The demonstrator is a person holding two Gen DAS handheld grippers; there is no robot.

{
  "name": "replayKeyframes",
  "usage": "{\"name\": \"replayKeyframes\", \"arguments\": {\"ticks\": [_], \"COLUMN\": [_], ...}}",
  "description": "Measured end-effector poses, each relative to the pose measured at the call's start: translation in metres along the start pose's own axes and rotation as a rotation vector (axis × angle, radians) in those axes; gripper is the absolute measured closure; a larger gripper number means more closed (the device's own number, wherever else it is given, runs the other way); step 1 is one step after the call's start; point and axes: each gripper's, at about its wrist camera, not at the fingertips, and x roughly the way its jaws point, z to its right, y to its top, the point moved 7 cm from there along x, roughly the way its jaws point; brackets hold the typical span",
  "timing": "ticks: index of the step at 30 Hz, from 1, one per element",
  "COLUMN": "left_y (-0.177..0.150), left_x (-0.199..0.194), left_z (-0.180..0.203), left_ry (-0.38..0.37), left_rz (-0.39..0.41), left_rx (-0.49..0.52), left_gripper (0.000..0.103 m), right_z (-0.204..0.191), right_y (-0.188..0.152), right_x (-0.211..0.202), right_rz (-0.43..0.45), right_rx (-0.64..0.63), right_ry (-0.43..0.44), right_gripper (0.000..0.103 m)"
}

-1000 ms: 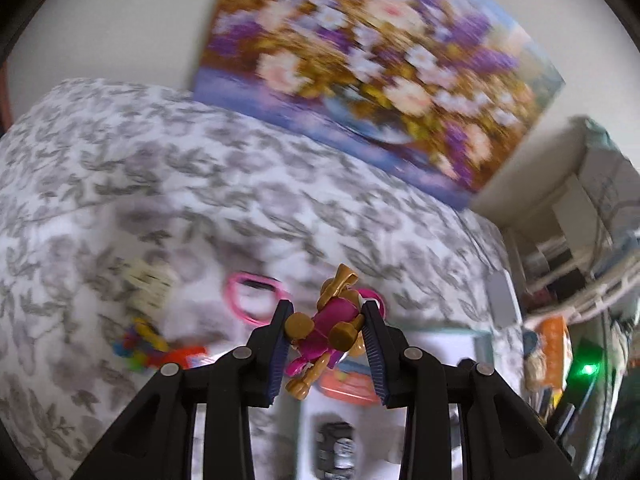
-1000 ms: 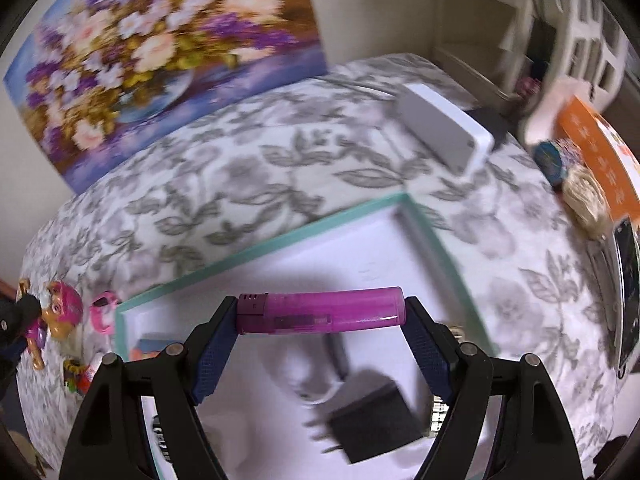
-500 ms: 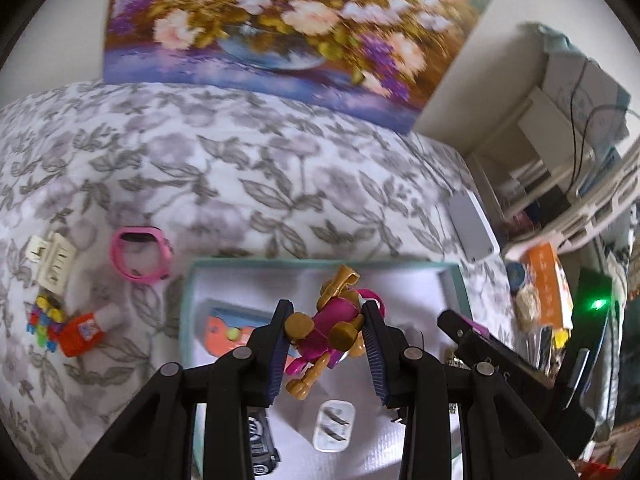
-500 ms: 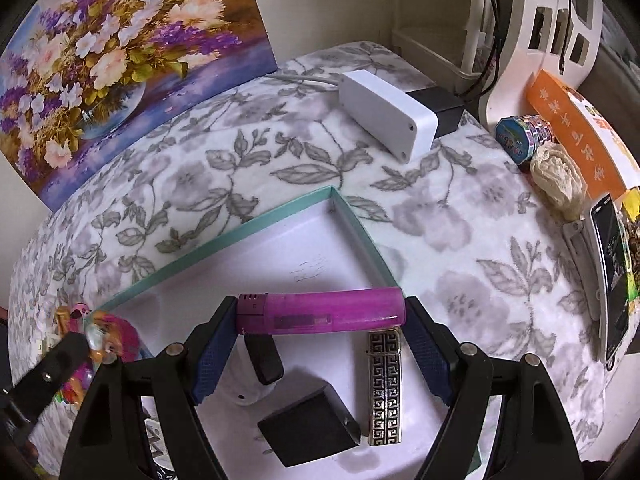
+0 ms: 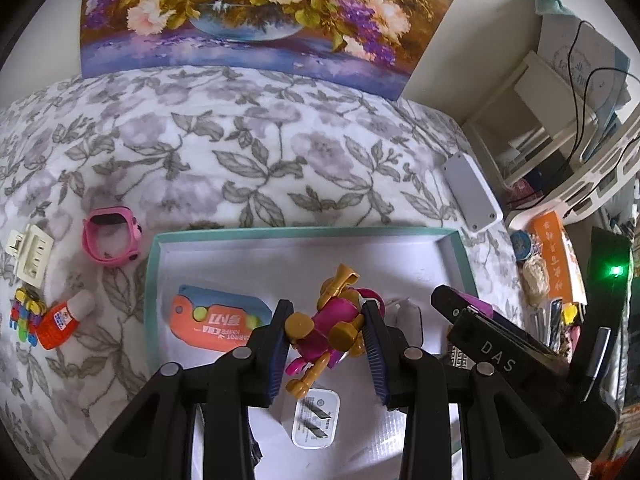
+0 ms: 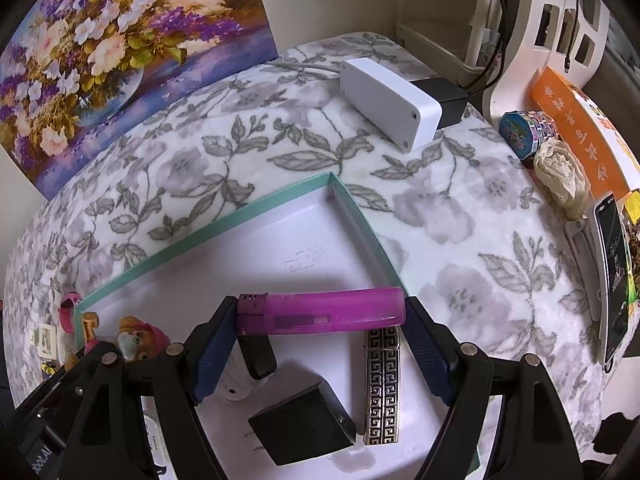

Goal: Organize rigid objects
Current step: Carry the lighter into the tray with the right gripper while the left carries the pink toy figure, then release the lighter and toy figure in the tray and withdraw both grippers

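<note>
"DAS" stands on the right gripper; the orange card's print is unclear.

Flower painting leaning against the wall behind the floral cloth. White box lying on the cloth, black adapter touching it. Orange packet, phone sitting at right edge.

floral blanket, teal box, pink watch

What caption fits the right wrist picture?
Right gripper holding a purple lighter over the teal box.
</note>
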Motion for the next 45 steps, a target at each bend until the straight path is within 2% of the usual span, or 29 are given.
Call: {"name": "replayKeyframes", "arguments": {"ticks": [10, 16, 18, 19, 20, 27, 30, 32, 35, 40, 45], "left_y": [-0.011, -0.010, -0.009, -0.008, -0.007, 0.005, 0.012, 0.016, 0.021, 0.025, 0.024], "left_x": [0.019, 0.017, 0.015, 0.014, 0.012, -0.007, -0.018, -0.026, -0.035, -0.042, -0.042], "left_z": [-0.008, -0.010, -0.010, -0.010, -0.010, -0.014, -0.021, -0.027, -0.038, -0.058, -0.080], "left_ry": [0.033, 0.033, 0.036, 0.037, 0.039, 0.056, 0.073, 0.085, 0.104, 0.159, 0.202], "left_rz": [-0.056, -0.058, -0.057, -0.055, -0.050, -0.004, 0.028, 0.050, 0.082, 0.116, 0.116], "left_rx": [-0.015, -0.028, -0.028, -0.027, -0.026, -0.030, -0.051, -0.062, -0.081, -0.118, -0.163], "left_gripper": [0.065, 0.063, 0.054, 0.044, 0.039, 0.031, 0.020, 0.012, 0.001, 0.000, 0.000], "right_z": [-0.003, -0.002, -0.003, -0.003, -0.004, -0.012, -0.018, -0.022, -0.029, -0.036, -0.040], "right_y": [-0.003, -0.003, -0.002, -0.001, 0.000, 0.009, 0.013, 0.014, 0.015, 0.011, 0.009], "right_x": [0.006, 0.005, 0.004, 0.003, 0.002, -0.018, -0.027, -0.030, -0.032, -0.029, -0.028], "right_rz": [-0.014, -0.024, -0.025, -0.025, -0.023, 0.033, 0.058, 0.070, 0.081, 0.068, 0.063], "right_rx": [-0.031, -0.030, -0.033, -0.037, -0.041, -0.067, -0.083, -0.092, -0.105, -0.125, -0.134], "right_ry": [-0.024, -0.029, -0.030, -0.032, -0.035, -0.020, -0.009, -0.004, 0.010, 0.017, 0.023], "right_gripper": [0.021, 0.021, 0.021, 0.021, 0.020, 0.017, 0.016, 0.008, 0.007, 0.007, 0.007]}}
